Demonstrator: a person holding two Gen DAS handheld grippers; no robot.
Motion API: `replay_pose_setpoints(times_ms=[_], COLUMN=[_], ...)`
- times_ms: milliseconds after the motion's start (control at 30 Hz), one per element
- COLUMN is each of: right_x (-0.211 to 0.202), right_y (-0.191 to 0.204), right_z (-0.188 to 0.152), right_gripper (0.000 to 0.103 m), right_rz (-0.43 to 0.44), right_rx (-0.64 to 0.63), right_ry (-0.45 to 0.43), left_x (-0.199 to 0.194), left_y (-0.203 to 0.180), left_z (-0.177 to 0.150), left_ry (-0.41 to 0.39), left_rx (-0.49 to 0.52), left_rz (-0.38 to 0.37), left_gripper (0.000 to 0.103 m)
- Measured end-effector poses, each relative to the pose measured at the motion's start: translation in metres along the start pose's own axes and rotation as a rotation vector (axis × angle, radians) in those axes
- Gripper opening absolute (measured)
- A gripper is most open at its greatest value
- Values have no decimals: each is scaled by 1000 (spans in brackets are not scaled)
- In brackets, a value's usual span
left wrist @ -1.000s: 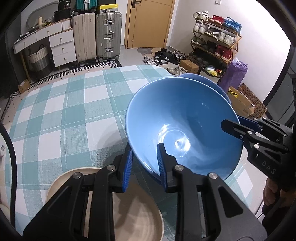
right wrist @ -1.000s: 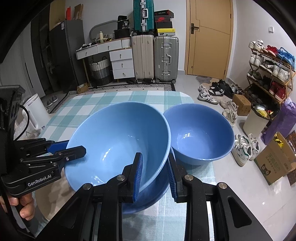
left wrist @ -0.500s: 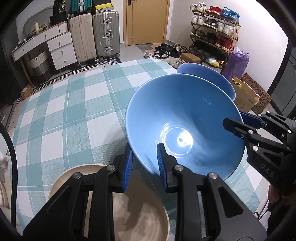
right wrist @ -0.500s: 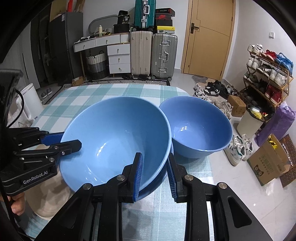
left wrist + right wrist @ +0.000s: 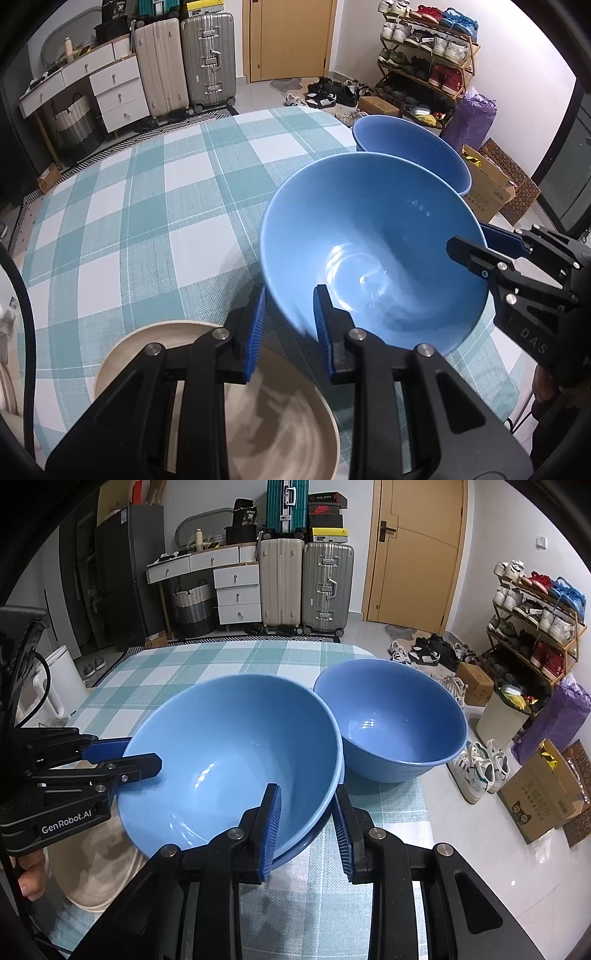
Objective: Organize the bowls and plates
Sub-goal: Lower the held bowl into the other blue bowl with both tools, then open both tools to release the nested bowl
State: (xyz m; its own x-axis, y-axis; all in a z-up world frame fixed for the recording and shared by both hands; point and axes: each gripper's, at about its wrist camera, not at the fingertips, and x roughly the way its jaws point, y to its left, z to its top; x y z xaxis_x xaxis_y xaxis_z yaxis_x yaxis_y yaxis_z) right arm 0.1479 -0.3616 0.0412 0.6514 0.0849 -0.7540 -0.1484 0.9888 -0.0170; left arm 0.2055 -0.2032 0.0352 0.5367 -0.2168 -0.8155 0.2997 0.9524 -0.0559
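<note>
While left gripper (image 5: 288, 325) clamps near rim of glossy blue bowl (image 5: 373, 254), beige matte plate (image 5: 258, 406) lies beneath on woven checked tabletop (image 5: 147, 221); second blue bowl (image 5: 410, 147) just behind.

Right wrist view: right gripper (image 5: 306, 827) pinches bowl (image 5: 232, 760) rim, bowl nested in another; second bowl (image 5: 391, 720) alongside, left gripper (image 5: 122, 757) opposite.

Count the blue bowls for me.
3. A top bowl sits in a lower bowl, of which only the rim shows; a third bowl stands apart, near the table's right edge. More could hide beneath the nest.
</note>
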Motion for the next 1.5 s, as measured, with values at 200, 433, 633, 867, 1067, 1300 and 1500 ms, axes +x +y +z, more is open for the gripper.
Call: replay_pose_setpoints(times_ms=[200,433,633,867,1067,1300,1500], right_x=[3,4,-2,-16,-30,-38,-33], right_y=[-5,-9,-16,-30,-49,-76,-95], right_z=[-1,-1,0,7,13,24,34], right_gripper=[28,30,50,79,99,102,102], right_rz=[6,31,51,50,42,9,-2], right_rx=[5,18,37,87,161,262,330], right_ry=[7,16,-1,-34,-69,-84,-83], left_x=[3,4,-5,-23,-20,-2,23], left_y=[1,13,31,40,36,30,28], left_z=[-1,0,12,41,67,96,121], left_ry=[6,14,-12,-85,-91,-79,-47], left_rx=[1,-49,-95,-85,-58,-47,-48], left_rz=[-6,-71,-111,-140,-164,-205,-226], left_gripper=[23,23,44,80,99,102,102])
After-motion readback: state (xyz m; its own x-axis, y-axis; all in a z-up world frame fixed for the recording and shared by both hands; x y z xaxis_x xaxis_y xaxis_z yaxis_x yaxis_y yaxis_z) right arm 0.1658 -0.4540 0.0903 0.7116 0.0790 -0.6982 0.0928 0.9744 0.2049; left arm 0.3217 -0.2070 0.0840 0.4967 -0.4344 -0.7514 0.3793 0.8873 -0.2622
